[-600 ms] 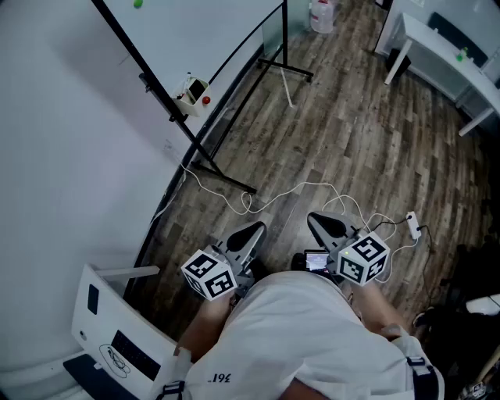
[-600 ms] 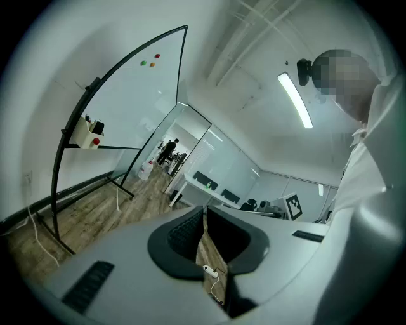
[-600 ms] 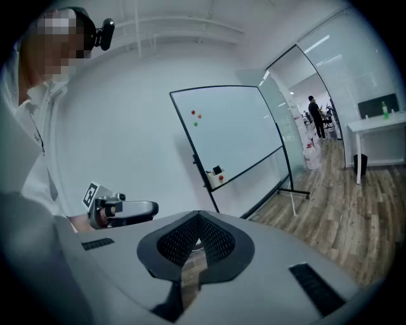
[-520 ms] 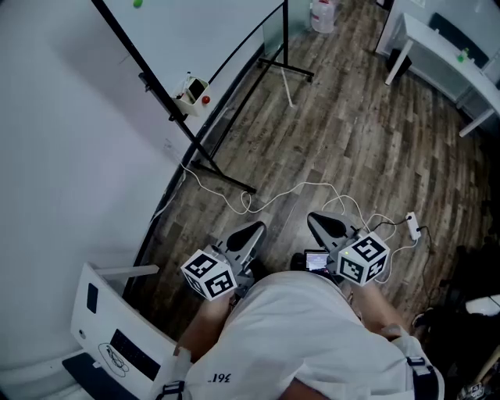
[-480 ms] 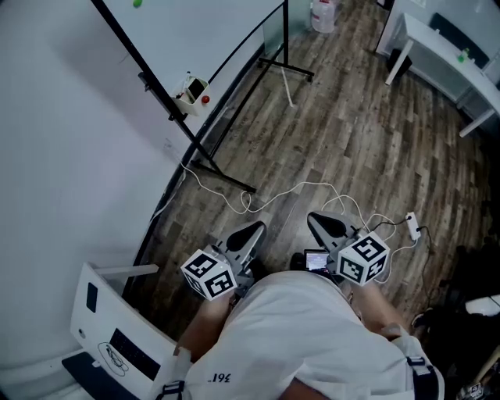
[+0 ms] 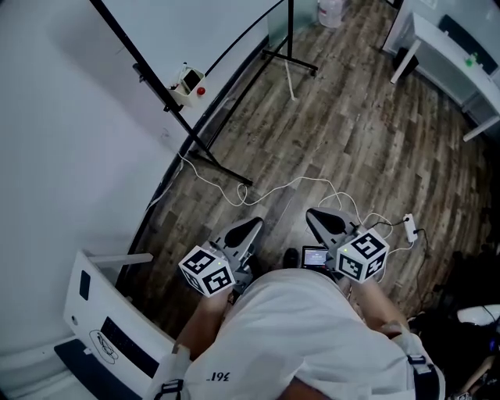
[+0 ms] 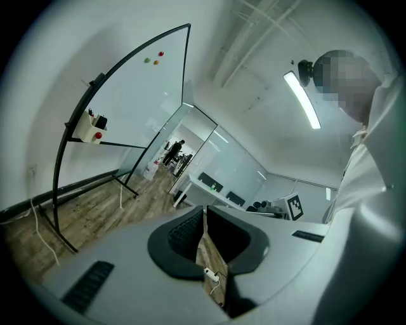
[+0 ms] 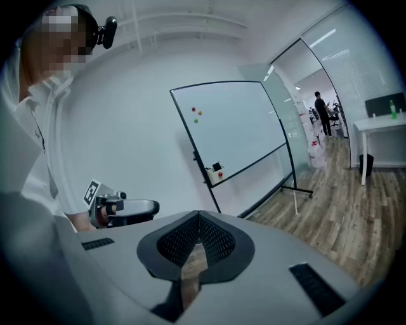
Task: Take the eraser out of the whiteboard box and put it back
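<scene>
Well back from the whiteboard (image 6: 195, 23), a person holds the left gripper (image 6: 251, 226) and right gripper (image 6: 319, 216) close to the body, both sets of fingers pressed together on nothing, the whiteboard box (image 6: 188, 81) untouched and its eraser, too small to pick out, apparently not yet taken out.

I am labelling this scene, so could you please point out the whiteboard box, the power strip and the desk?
whiteboard box (image 6: 182, 91): head view, its white side wall.
power strip (image 6: 408, 224): head view, its white body.
desk (image 6: 437, 43): head view, bare tabletop.
</scene>
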Available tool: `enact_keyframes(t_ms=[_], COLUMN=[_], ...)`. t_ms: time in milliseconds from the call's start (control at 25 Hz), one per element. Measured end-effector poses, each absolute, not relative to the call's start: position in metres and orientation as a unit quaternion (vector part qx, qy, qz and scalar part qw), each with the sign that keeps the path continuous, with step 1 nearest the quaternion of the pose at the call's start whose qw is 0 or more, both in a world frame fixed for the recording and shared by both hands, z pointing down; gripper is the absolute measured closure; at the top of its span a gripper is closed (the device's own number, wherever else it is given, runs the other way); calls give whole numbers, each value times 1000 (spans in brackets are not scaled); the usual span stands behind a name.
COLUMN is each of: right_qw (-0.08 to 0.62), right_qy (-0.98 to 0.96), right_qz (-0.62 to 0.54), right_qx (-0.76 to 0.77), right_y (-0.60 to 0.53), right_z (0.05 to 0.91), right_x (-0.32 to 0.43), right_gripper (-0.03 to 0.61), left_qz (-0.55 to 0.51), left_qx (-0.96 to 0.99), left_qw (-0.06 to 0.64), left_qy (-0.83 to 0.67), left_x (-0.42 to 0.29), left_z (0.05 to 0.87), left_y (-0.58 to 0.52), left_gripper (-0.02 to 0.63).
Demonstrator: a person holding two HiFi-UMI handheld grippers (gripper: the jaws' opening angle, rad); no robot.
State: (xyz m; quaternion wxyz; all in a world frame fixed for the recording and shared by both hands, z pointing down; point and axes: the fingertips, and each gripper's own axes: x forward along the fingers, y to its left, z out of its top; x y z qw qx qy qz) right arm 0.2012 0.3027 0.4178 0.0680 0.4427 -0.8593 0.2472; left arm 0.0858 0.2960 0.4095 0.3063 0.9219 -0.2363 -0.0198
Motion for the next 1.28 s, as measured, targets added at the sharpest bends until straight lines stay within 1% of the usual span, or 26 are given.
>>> enact_keyframes(t_ms=[200, 480, 720, 800, 880, 920, 1280], right_qw=[79, 68, 72, 73, 73, 73, 82], right_qy=[-867, -875, -878, -880, -881, -883, -887], right_qz=[236, 229, 219, 214, 210, 207, 199], right_qx=[431, 422, 419, 419, 417, 415, 409], right_y=[302, 292, 283, 279, 276, 274, 234], right_z=[422, 422, 425, 426, 426, 425, 428], right_x=[215, 234, 241, 240, 239, 238, 215], right_gripper=[551, 551, 548, 532, 487, 482, 476], left_qz=[-22, -32, -37, -37, -36, -35, -41], left_qx=[915, 904, 897, 895, 891, 890, 888], left_qw=[309, 312, 314, 314, 315, 315, 318], left_qy=[-258, -292, -310, -315, -323, -327, -329], left_x=[97, 104, 104, 103, 101, 100, 80], left_z=[414, 417, 420, 420, 419, 419, 425], left_y=[294, 292, 293, 292, 291, 289, 251], left_gripper=[607, 607, 607, 606, 607, 606, 607])
